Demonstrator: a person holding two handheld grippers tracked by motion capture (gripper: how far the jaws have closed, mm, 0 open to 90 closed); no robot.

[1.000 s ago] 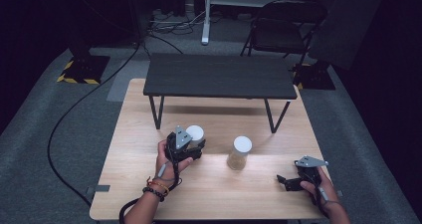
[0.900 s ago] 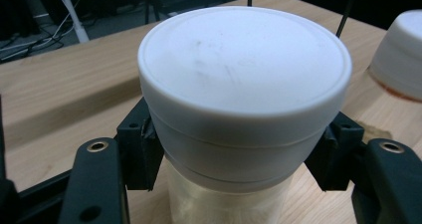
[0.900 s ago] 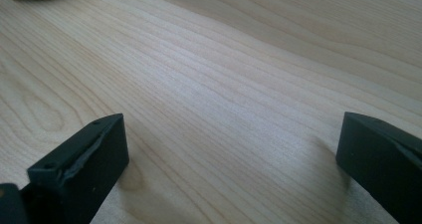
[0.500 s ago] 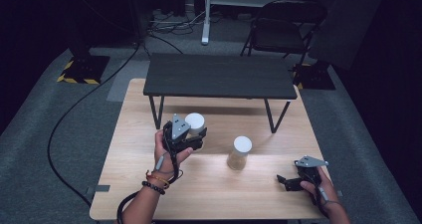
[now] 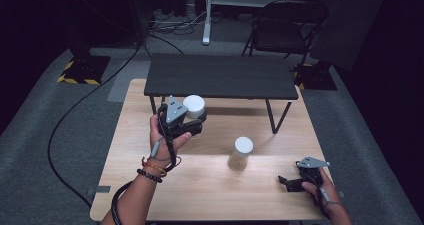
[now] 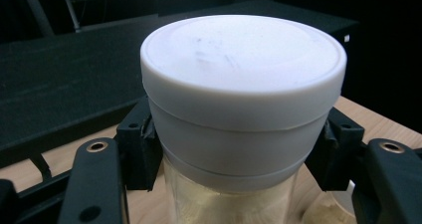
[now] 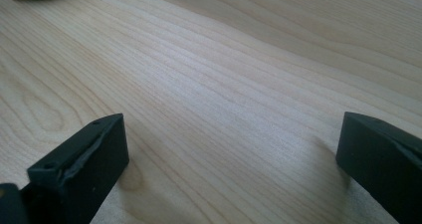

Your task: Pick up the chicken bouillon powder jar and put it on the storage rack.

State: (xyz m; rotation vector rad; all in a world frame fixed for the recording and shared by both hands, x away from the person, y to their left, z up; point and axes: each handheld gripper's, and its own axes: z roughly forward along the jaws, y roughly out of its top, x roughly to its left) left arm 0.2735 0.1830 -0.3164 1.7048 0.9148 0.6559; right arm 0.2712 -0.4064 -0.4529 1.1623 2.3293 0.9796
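Observation:
My left gripper (image 5: 195,116) is shut on a clear jar with a white lid (image 5: 193,106) and holds it in the air over the left part of the wooden table (image 5: 210,185). In the left gripper view both black pads press the jar (image 6: 239,109) just under its lid, and pale contents show through the glass below. A second white-lidded jar (image 5: 241,154) stands upright near the table's middle. My right gripper (image 5: 286,182) rests low at the table's front right, pointing left, jaws open wide. The right gripper view has bare wood between its fingertips (image 7: 79,159).
A low black bench (image 5: 220,77) stands across the far half of the table, just beyond the lifted jar. A black folding chair (image 5: 282,32) and cables lie on the grey carpet behind. The table's edges are close to my right hand.
My left hand has lifted the jar off the table, so it now sits higher, near the bench's front edge. The right hand and the standing jar have not moved.

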